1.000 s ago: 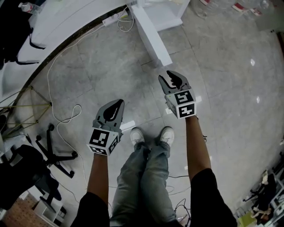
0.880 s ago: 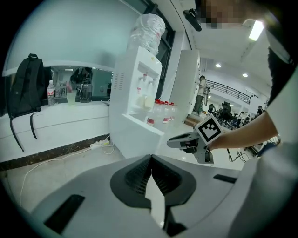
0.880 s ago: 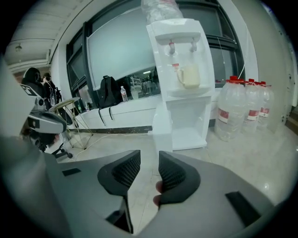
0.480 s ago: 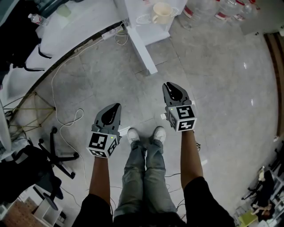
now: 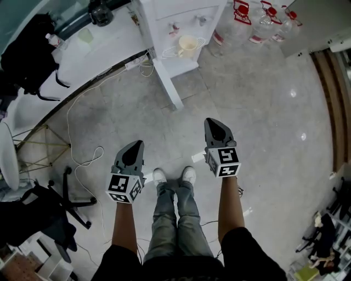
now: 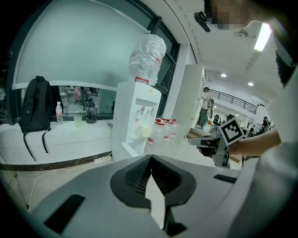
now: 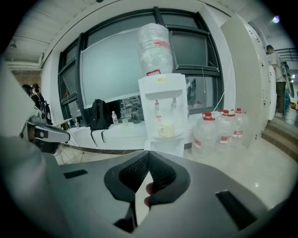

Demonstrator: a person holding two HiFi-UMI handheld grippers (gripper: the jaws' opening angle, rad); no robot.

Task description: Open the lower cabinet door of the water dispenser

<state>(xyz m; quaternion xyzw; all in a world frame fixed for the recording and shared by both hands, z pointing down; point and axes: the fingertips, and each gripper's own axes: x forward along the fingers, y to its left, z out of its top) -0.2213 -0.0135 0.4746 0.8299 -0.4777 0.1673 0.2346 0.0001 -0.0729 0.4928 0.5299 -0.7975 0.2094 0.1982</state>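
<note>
Left gripper and right gripper shut, both empty.
At 8 and 4 o'clock in head view; right jaws just closed on nothing. Water dispenser well apart at 12, top cropped; lower cabinet door mostly masked by gripper body.

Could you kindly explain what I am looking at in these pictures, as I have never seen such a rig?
A standing person holds a two-jaw tool in each hand: the left gripper and the right gripper. The downward picture comes from a head camera; the other two cameras ride on the grippers, looking along their jaws. Both are shut and empty; the right one's jaws have just closed. Ahead on the floor stand a white dispenser with a cup on it, and jugs beside it.
</note>
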